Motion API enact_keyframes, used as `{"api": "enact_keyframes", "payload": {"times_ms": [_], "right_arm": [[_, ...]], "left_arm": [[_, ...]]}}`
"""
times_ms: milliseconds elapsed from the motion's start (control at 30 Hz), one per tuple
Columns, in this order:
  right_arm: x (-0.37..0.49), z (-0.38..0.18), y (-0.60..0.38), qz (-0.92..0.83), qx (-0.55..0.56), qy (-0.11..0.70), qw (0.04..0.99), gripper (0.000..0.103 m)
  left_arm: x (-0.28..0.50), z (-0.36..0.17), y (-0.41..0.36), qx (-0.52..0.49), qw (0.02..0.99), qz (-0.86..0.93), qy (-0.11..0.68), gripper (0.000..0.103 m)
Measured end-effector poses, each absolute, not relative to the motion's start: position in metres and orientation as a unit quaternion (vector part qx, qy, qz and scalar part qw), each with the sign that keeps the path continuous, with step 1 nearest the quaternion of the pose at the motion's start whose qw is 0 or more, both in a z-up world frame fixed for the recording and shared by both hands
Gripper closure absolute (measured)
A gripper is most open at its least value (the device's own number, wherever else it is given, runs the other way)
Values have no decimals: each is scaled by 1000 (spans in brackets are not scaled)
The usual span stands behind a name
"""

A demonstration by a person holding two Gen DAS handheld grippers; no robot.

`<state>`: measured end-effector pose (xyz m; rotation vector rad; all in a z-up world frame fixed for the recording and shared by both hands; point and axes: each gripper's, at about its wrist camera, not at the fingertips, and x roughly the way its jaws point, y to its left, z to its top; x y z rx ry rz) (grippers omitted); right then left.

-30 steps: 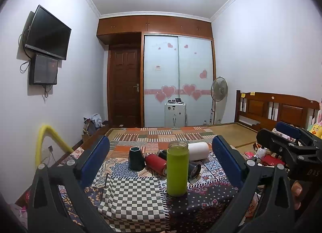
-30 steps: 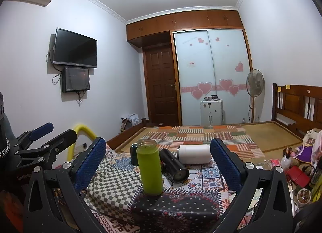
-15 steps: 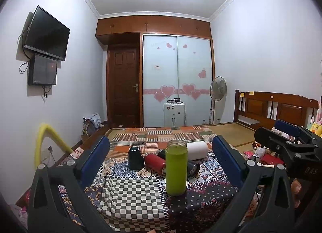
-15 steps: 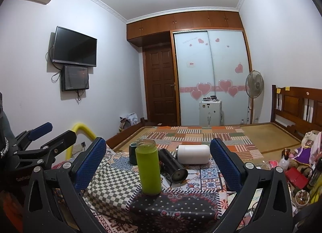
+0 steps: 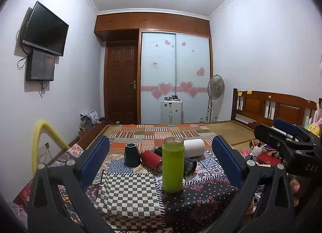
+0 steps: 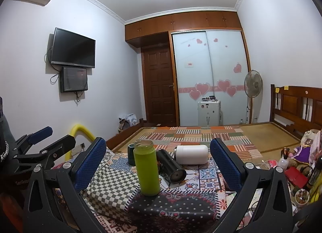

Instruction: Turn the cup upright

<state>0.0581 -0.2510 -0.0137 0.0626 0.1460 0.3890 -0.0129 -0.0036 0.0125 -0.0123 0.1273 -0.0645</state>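
Observation:
A green bottle [image 5: 173, 164] stands upright on the patterned cloth, open at the top; it also shows in the right wrist view [image 6: 146, 167]. Behind it lie a red cup [image 5: 151, 159], a black cup [image 6: 171, 165] and a white cup [image 6: 192, 154], all on their sides. A dark hexagonal cup [image 5: 132, 154] stands mouth down at the left. My left gripper [image 5: 161, 160] is open and empty, short of the bottle. My right gripper [image 6: 158, 163] is open and empty, also short of it.
The cloth-covered table [image 5: 128, 192] ends close to me. Clutter with a red box [image 6: 295, 174] and small bottles lies at the right. A yellow tube [image 5: 43, 142] arches at the left. A bed with a wooden headboard [image 5: 271, 108] lies behind.
Both views have shifted slightly; the bottle sits a little higher in the left wrist frame. Both grippers stay open and nothing on the table has moved.

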Motion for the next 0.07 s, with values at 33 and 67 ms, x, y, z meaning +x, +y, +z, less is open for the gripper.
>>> {"api": "enact_keyframes", "payload": {"times_ms": [33,67], "right_arm": [[58,-14,-251,194,31,73,978,0],[58,-14,-250,195,31,74,978,0]], "left_arm": [[-13,12,-4,-6,997,-32,64,0],[-13,12,-4,-6,997,-32,64,0]]}}
